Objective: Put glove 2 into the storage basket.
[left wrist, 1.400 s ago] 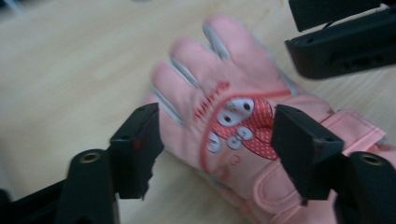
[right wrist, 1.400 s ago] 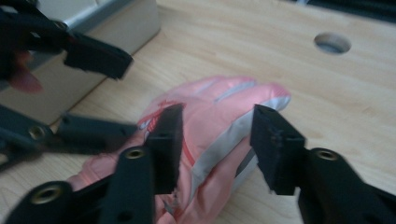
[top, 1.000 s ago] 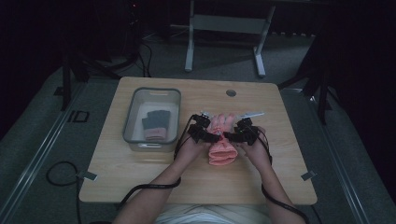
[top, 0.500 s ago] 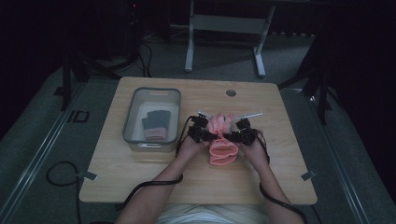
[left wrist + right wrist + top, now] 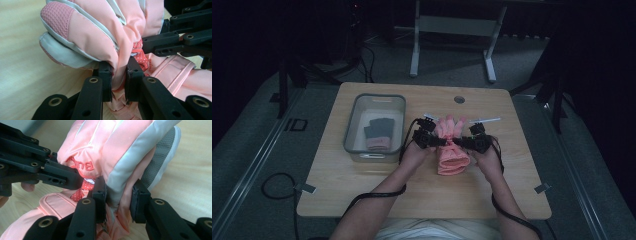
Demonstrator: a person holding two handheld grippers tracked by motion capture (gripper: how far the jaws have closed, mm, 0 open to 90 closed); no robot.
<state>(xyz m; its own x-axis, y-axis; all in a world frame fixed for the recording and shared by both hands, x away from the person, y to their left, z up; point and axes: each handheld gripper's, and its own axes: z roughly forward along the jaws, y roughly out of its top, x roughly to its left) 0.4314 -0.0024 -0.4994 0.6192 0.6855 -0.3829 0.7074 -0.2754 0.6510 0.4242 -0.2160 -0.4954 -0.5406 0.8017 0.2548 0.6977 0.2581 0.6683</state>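
Pink padded fabric was bunched between both sets of jaws. The glove [image 5: 451, 146] lay near the middle of the desk [image 5: 362, 200], its wide cuff toward the person and its fingers pointing to the far edge. The left hand-held gripper [image 5: 434, 141] had clamped a fold at the glove's left side, at the narrowed wrist; in the left gripper view [image 5: 119, 82] the jaws stood close with cloth squeezed between them. The right hand-held gripper [image 5: 460, 142] bit the same pinched part from the glove's right side, jaws a little wider around a thick grey-edged fold [image 5: 119, 203].

Judging by how things lay, the grasp was made on both sides but the glove was not yet carried anywhere — its cuff rested on the desk, while the finger end looked raised, though I could not tell how much. What was left was probably the lift and the move to the bin [image 5: 353, 131], just left of the glove, where a dark grey glove [image 5: 377, 134] already lay on something pink.

Open wood stretched right of the glove and behind it toward a small round hole [image 5: 459, 99]; the bin's near wall was the one edge to clear.
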